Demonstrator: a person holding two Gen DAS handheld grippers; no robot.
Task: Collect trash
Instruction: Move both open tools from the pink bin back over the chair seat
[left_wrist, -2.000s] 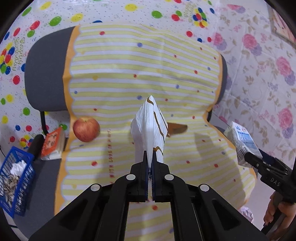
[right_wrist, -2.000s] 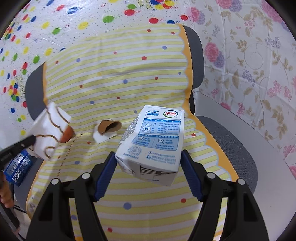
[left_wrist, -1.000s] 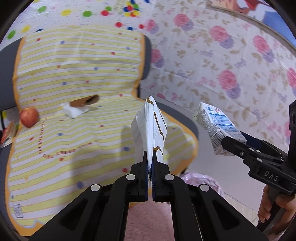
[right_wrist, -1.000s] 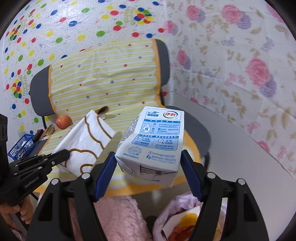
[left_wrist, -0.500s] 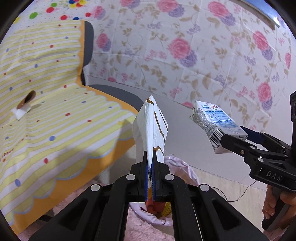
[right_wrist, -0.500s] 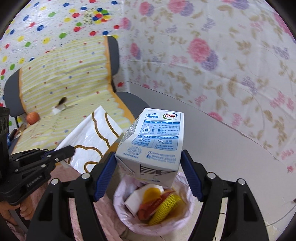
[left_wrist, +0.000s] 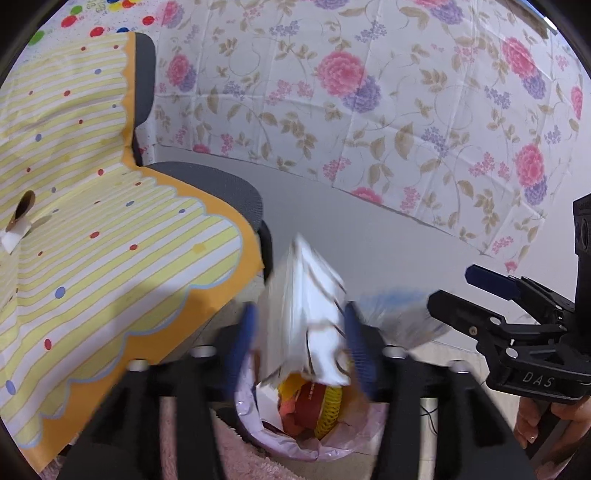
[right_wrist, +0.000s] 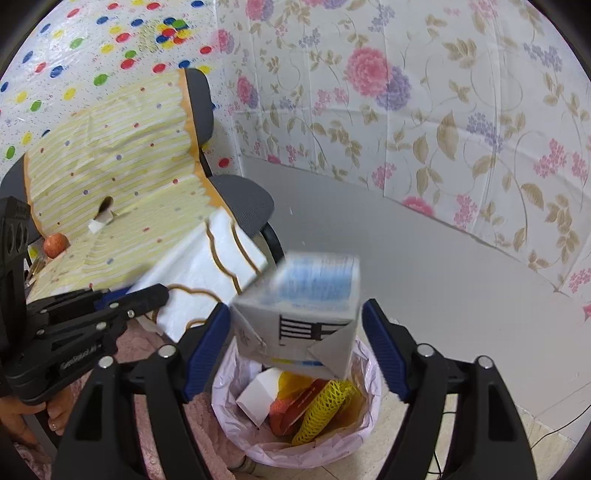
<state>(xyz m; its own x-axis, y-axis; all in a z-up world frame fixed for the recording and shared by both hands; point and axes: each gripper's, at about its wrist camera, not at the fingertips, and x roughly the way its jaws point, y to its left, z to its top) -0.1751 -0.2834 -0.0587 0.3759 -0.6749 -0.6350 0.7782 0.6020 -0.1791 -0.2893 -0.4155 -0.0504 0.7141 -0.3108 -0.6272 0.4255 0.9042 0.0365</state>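
Both tools hang above the lined trash bin (right_wrist: 295, 439); the left gripper (left_wrist: 299, 350) is opening, its 2 pads clear of the white wrapper (left_wrist: 306, 317); the right gripper (right_wrist: 295, 343) is opening off the milk carton (right_wrist: 299, 314), both pieces dropping straight down.

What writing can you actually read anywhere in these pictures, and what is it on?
"DAS": on the right gripper, seen from the left wrist camera.
Print on the left gripper: too small and blurred to read.
Print on the milk carton: motion-blurred, unreadable.
Red packet in the bin: lettering too small.
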